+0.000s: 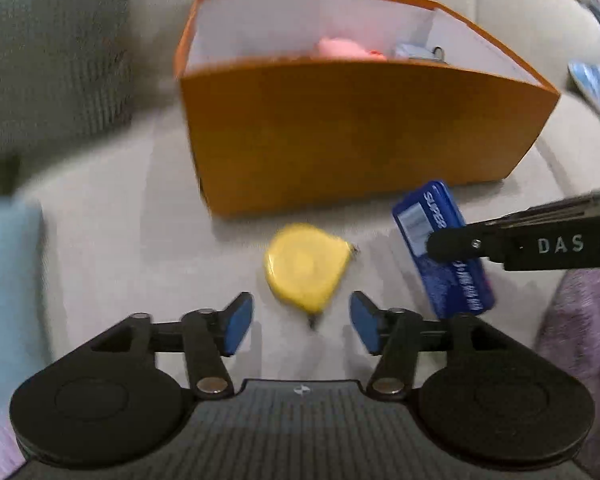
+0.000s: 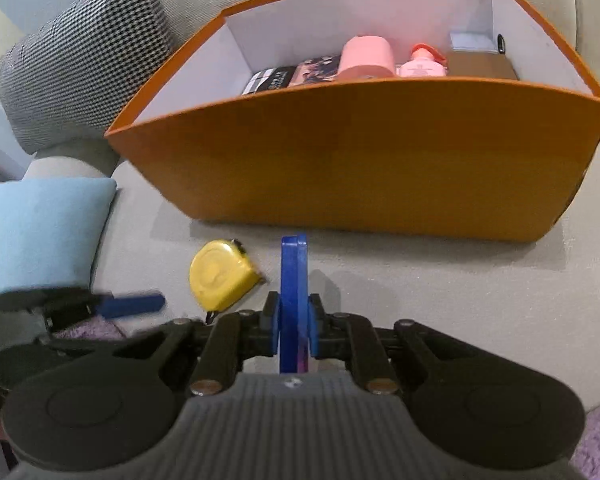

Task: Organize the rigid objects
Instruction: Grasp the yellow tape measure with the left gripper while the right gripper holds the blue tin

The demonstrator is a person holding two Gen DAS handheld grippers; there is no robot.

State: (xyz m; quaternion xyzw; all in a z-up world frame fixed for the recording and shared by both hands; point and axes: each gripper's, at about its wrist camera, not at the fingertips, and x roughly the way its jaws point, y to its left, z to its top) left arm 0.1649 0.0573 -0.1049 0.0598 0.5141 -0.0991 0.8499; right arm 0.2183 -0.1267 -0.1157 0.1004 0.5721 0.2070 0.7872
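Step in hand: clearing loose items off the sofa seat [image 2: 420, 280] into the orange box [image 2: 360, 152].

L to R, as seen from the right wrist cam:

1. Light blue cushion [image 2: 40, 232] lay at far left, houndstooth cushion [image 2: 84, 60] behind it. Neither obstructed the work area.
2. Left gripper [image 1: 302, 322]: jaws were released, nothing between them. It hovered above the yellow tape measure [image 1: 306, 266], which lay flat on the seat, just in front of the box's near wall and not touching it.
3. Right gripper [image 2: 294, 330]: jaws were clenched on the blue pack [image 2: 294, 280], held edge-on and pinched across its flat faces. Pack appeared lifted clear of the seat, near the tape measure but apart from it.
4. Box contents, L to R: dark packet [image 2: 288, 76], pink container [image 2: 366, 58], pink pump bottle [image 2: 422, 64], brown carton [image 2: 480, 66]. Left part of the box floor looked free.

Next move (judgement): right gripper needs to carry the pack up over the tall near wall, then release inside, pref. on the free left side. Left gripper needs to descend, straddle the tape measure, and close.

Obstruction: near wall is the main obstacle; both grippers work close together, so collision risk exists. A purple fabric [image 1: 580, 320] lay at the right, clear of the path.
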